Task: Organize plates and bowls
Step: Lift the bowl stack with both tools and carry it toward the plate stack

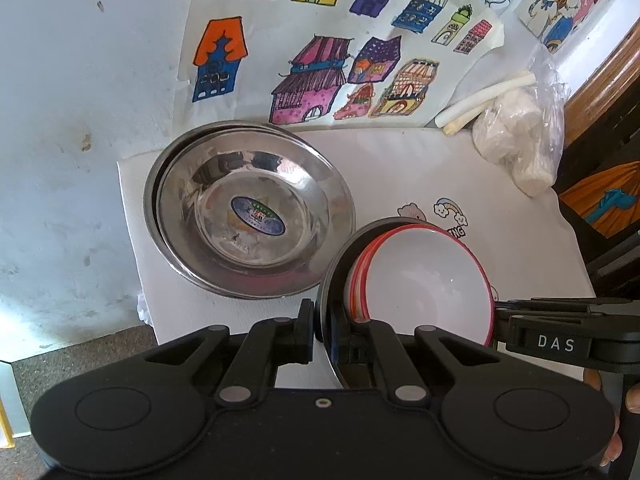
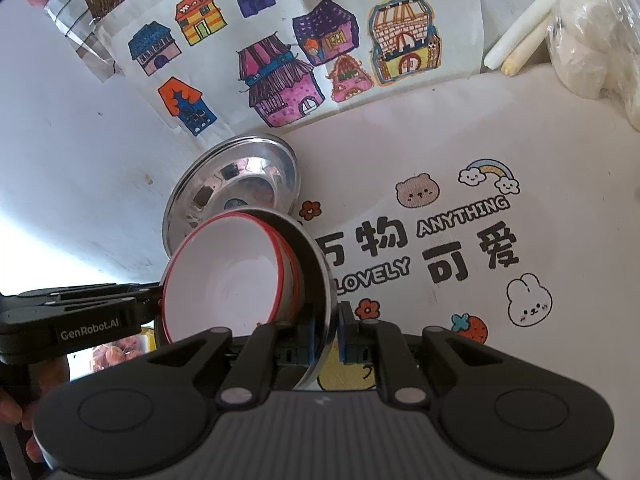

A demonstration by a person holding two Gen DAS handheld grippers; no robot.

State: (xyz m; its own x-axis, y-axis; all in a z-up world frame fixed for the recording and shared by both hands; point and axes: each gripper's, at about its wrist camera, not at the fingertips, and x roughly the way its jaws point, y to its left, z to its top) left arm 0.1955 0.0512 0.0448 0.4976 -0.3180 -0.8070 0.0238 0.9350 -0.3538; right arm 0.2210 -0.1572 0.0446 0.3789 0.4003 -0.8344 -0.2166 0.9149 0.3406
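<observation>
A steel bowl (image 1: 330,276) holds a stack of white bowls with red rims (image 1: 424,280). My left gripper (image 1: 324,328) is shut on the steel bowl's near-left rim. My right gripper (image 2: 326,332) is shut on the opposite rim of the same steel bowl (image 2: 320,276), with the white bowls (image 2: 228,276) nested inside. The bowl stack sits tilted between both grippers above the white table. Stacked steel plates (image 1: 248,208) lie on the table's back left, also in the right wrist view (image 2: 236,184).
The white table (image 2: 480,128) carries printed cartoon animals and lettering (image 2: 440,248). A plastic bag of white lumps (image 1: 516,140) and white sticks (image 1: 480,100) lie at the back right. Coloured house drawings (image 1: 320,52) hang on the wall behind.
</observation>
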